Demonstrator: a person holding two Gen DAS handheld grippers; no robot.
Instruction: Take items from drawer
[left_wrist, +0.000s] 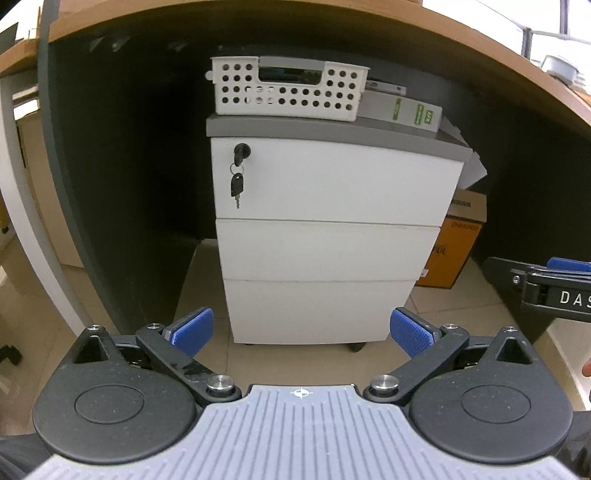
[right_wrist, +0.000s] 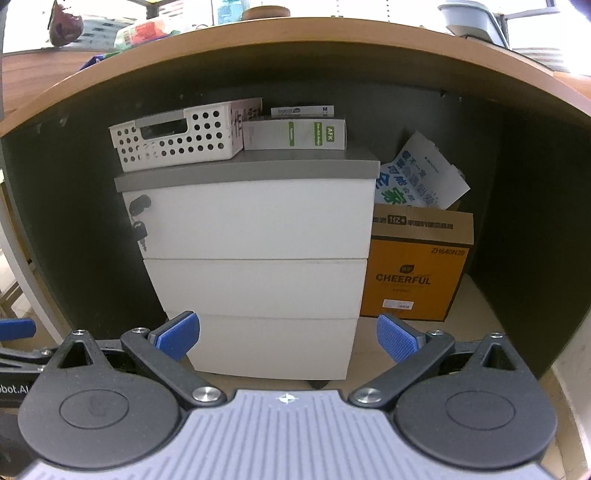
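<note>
A white three-drawer cabinet (left_wrist: 325, 236) with a grey top stands under a wooden desk; it also shows in the right wrist view (right_wrist: 255, 273). All three drawers are shut. A black key (left_wrist: 242, 150) sits in the top drawer's lock with a second key hanging below. My left gripper (left_wrist: 302, 332) is open and empty, some way in front of the bottom drawer. My right gripper (right_wrist: 288, 336) is open and empty, also in front of the bottom drawer. The right gripper shows at the right edge of the left wrist view (left_wrist: 554, 288).
A white perforated basket (left_wrist: 286, 90) and a grey-green box (left_wrist: 402, 110) sit on the cabinet top. An orange cardboard box (right_wrist: 415, 264) with papers (right_wrist: 421, 177) stands right of the cabinet. The desk top (right_wrist: 295, 48) overhangs; dark panels close the left, back and right.
</note>
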